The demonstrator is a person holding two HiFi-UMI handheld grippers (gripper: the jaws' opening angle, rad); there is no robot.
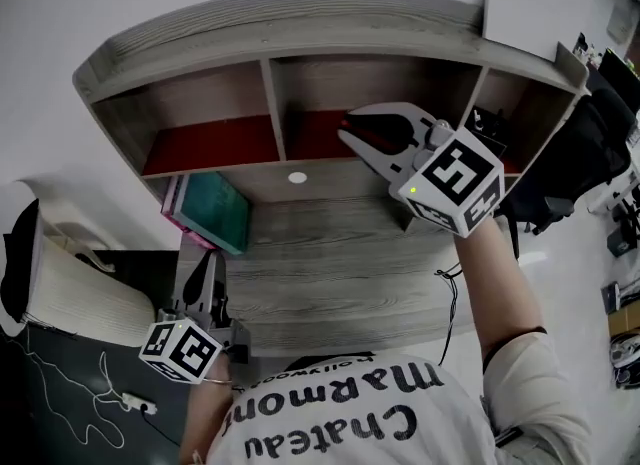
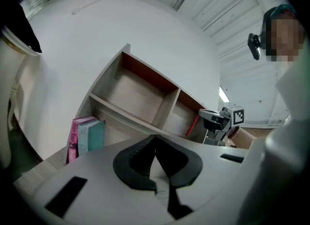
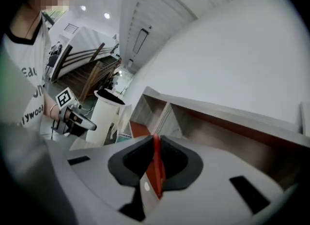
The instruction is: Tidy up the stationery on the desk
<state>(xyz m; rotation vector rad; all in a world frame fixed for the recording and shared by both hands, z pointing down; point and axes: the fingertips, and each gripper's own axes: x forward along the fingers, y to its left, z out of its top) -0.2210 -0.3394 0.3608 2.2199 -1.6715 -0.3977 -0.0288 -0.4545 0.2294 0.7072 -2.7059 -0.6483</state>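
Note:
A thin red notebook [image 3: 156, 171] stands edge-on between the jaws of my right gripper [image 3: 156, 141], which is shut on it. In the head view that gripper [image 1: 352, 129] is raised at the middle compartment of the wooden shelf unit [image 1: 290, 178], and the red notebook [image 1: 378, 135] shows between its fingers. The left gripper view shows the same notebook [image 2: 192, 125] slanting by that compartment. My left gripper [image 1: 207, 261] hangs low at the desk's front left, its jaws shut with nothing between them [image 2: 155, 141]. A teal book [image 1: 215, 211] and a pink book [image 2: 73, 137] stand under the left shelf.
The grey wooden desk top [image 1: 330, 273] runs under the shelf, with a thin black cable [image 1: 452, 303] near its right edge. A white cylindrical bin [image 1: 75, 293] stands left of the desk. A black chair [image 1: 580, 163] is at the right, and a power strip [image 1: 135, 405] lies on the floor.

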